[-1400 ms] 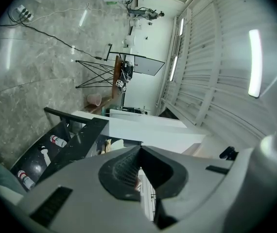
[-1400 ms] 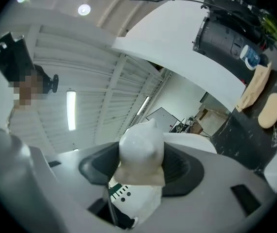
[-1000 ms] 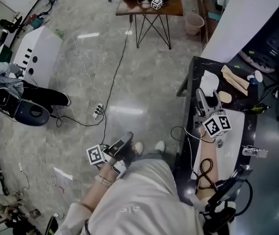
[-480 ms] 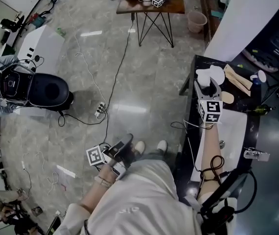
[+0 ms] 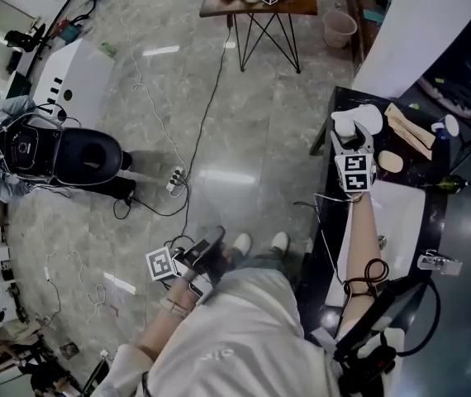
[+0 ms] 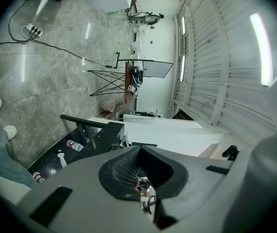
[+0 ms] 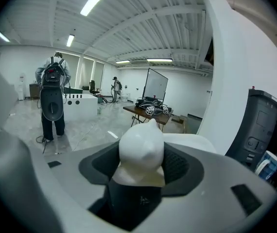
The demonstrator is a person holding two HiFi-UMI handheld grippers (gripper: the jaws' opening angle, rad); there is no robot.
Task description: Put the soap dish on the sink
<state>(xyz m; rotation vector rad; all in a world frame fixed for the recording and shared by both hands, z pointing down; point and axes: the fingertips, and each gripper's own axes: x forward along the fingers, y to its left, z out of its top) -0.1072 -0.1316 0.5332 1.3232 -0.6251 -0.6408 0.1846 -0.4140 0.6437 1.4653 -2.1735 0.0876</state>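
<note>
The white soap dish (image 5: 359,121) is clamped at the tip of my right gripper (image 5: 353,136), over the far end of the black counter (image 5: 328,222). In the right gripper view the white soap dish (image 7: 141,154) fills the gap between the jaws of the right gripper (image 7: 141,179). The white sink (image 5: 402,215) is set in the counter, nearer me than the dish, under my right forearm. My left gripper (image 5: 211,241) hangs low beside my leg, away from the counter. The left gripper (image 6: 138,184) looks shut with nothing in it.
A faucet (image 5: 435,262) stands at the sink's right. Wooden pieces (image 5: 411,131), a round bar (image 5: 391,162) and a bottle (image 5: 445,127) lie beyond the sink. On the floor are cables, a power strip (image 5: 174,183), a person with a backpack (image 5: 49,151) and a hairpin-leg table (image 5: 259,0).
My right gripper has moved farther along the counter, from over the sink to the counter's far end, with the white dish at its tip. The left gripper has stayed put.
</note>
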